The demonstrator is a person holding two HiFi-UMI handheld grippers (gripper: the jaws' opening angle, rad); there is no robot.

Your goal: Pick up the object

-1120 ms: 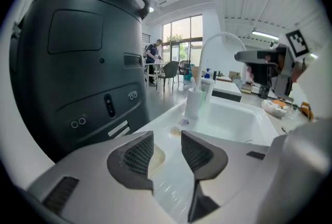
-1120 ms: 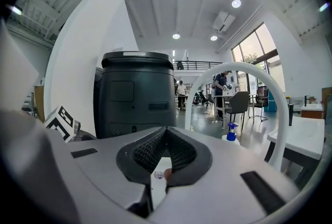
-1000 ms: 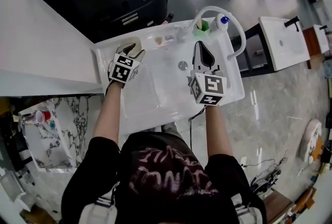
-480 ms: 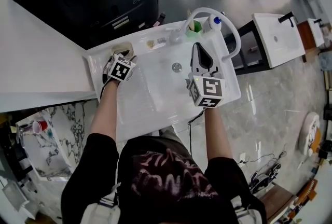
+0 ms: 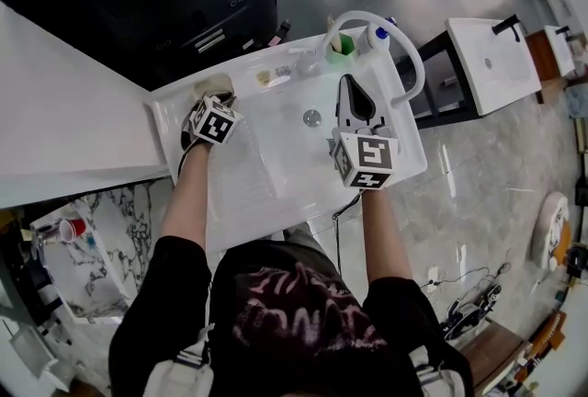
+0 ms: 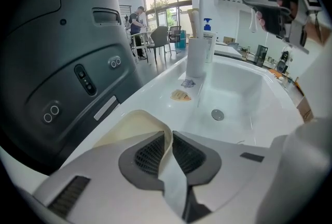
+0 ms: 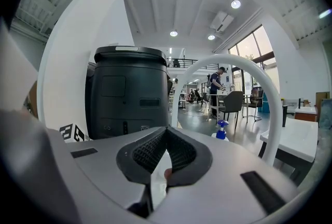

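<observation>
Now, left gripper point(image 6: 170, 137): jaws closing, pads pinching a thin edge of the cream object point(image 6: 132, 124).
Cream object: on the sink's point(image 5: 276, 193) far-left corner ledge, under the left gripper.
Right gripper point(image 7: 165, 132): jaw tips pressed together, nothing between them, held over the sink's right side near the faucet point(image 5: 409, 41).

Object point(image 6: 136, 124) on sink point(image 5: 276, 130) ledge, faucet point(image 5: 415, 51) right.

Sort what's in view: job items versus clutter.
Job:
- cream object, its rim between the closing jaws of the left hand-held gripper

Lying about:
- faucet
- blue-topped bottle
- green cup
- small yellow item
</observation>
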